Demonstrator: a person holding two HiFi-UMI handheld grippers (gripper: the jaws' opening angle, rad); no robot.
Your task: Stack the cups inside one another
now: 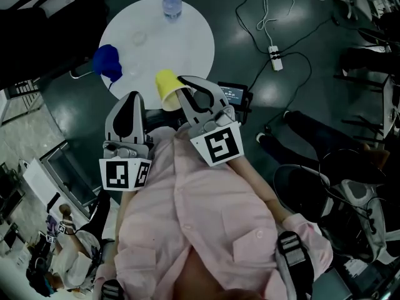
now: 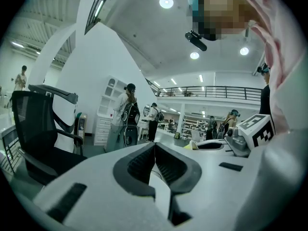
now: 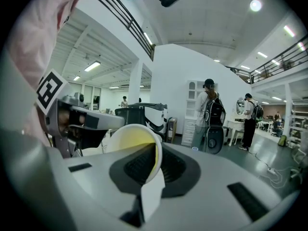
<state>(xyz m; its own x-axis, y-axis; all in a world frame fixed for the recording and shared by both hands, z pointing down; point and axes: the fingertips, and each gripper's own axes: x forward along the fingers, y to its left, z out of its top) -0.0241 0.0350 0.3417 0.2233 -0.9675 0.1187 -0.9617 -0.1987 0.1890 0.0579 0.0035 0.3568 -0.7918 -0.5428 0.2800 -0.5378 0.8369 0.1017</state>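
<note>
My right claw is clamped on the rim of the yellow cup, with one pad inside the wall and one outside. The cup hangs tilted off the tips with its mouth turned back toward me. My left claw has its jaws pressed together with nothing between them, and it sits just left of the right one.

The blue cup is ahead of the left claw and a little to its left, right at the rim of the round white tabletop.

My worry is the grip. A pinch on one thin wall gives the cup room to swing or slip as I bring it down, so it could meet the blue cup crooked and jam instead of nesting. With the blue cup so close to the rim, a sideways nudge from the cup could tip it onto the floor.

A water bottle stands at the far side of the tabletop, well beyond both claws. The floor is dark and glossy, and cables run to a power strip off to the right of the right claw. The room is a big bright hall, with an office chair and people standing farther out.
</note>
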